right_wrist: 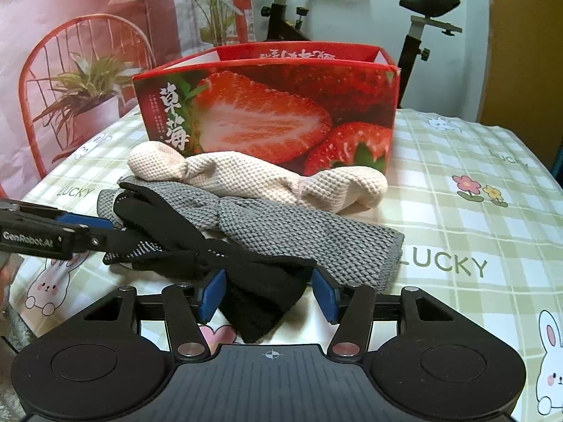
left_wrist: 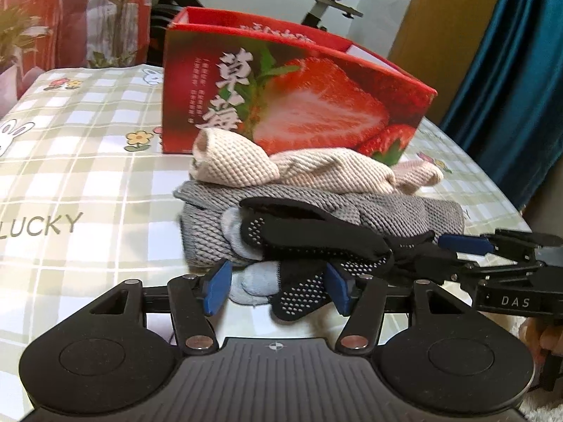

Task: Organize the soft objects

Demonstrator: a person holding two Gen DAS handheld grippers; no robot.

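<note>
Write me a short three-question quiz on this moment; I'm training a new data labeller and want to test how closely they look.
1. True or false: the strawberry box is open at the top.
2. Which soft item lies nearest the box? A. black sock B. grey cloth C. cream cloth
3. Fill in: each end of the black sock sits between the fingers of a gripper, the dotted end at the left gripper and the plain end at the ____ gripper.

Key: 1 true. 2 C. 3 right.
</note>
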